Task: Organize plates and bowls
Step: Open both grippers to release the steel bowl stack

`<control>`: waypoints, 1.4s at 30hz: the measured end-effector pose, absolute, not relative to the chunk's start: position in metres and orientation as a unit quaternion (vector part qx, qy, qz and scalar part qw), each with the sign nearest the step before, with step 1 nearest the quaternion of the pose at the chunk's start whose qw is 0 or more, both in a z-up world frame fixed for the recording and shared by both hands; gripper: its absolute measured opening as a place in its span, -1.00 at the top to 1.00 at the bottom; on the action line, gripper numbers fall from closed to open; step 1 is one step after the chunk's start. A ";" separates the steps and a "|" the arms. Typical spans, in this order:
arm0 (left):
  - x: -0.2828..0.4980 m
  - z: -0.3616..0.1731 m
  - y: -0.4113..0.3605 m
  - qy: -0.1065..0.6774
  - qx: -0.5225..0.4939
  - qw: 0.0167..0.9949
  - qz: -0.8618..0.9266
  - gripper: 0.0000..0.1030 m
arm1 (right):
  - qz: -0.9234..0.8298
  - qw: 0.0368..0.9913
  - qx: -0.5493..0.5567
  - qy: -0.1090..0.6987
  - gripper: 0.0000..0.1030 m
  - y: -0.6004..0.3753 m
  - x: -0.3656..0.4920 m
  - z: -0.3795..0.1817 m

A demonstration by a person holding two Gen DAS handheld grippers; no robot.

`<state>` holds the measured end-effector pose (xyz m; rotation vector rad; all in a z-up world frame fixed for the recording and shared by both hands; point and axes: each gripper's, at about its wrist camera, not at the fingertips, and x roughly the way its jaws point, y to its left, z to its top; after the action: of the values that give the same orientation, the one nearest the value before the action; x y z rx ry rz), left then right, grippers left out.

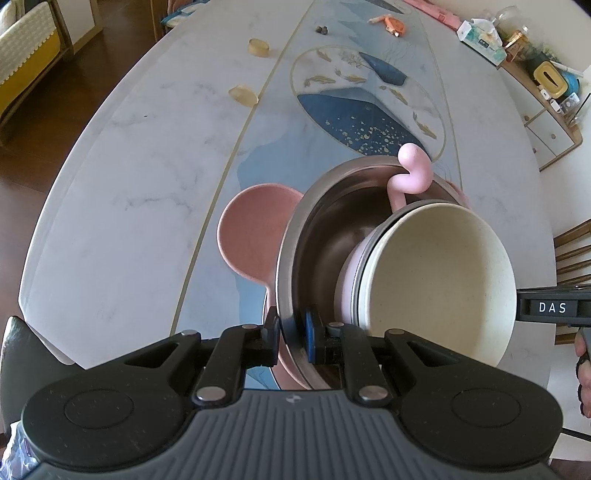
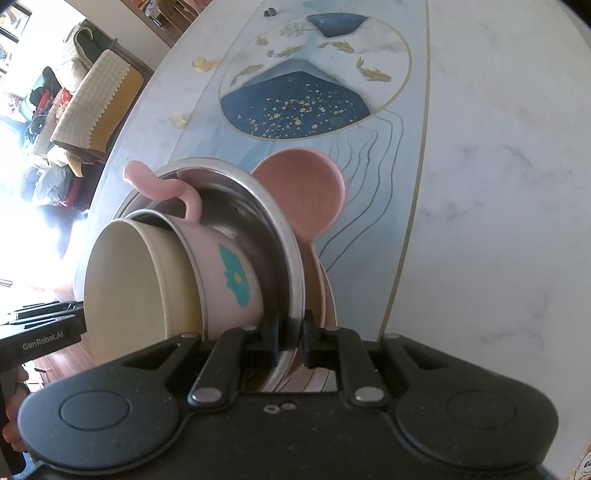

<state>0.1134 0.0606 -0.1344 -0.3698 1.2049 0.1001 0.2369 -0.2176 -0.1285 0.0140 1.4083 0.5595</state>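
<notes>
A steel bowl holds a pink cup with a curly handle, and a cream bowl is nested in the cup. The stack sits above a pink ear-shaped plate. My left gripper is shut on the steel bowl's near rim. In the right wrist view my right gripper is shut on the opposite rim of the steel bowl. The pink cup with a teal flower, the cream bowl and the pink plate show there too.
The marble table has a blue painted runner. Two amber coasters lie on its left. An orange item and a tissue box are at the far end. A sideboard and a chair stand at the right.
</notes>
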 end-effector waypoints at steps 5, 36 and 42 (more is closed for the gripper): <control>0.115 -0.135 0.060 0.563 -0.171 0.807 0.048 0.76 | 0.252 0.729 0.005 0.636 0.63 -0.219 0.237 -0.127; 0.073 -0.081 0.043 0.456 -0.102 0.882 0.057 -0.23 | 0.285 0.820 0.003 0.496 -0.26 -0.253 0.185 -0.055; 0.044 -0.059 0.014 0.407 -0.095 0.905 0.077 -0.39 | 0.323 0.843 -0.017 0.429 -0.46 -0.261 0.157 -0.033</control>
<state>0.0443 0.0141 -0.0591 -0.1955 0.8410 0.1583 0.1569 -0.2614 -0.0331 -0.0355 0.9065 0.6827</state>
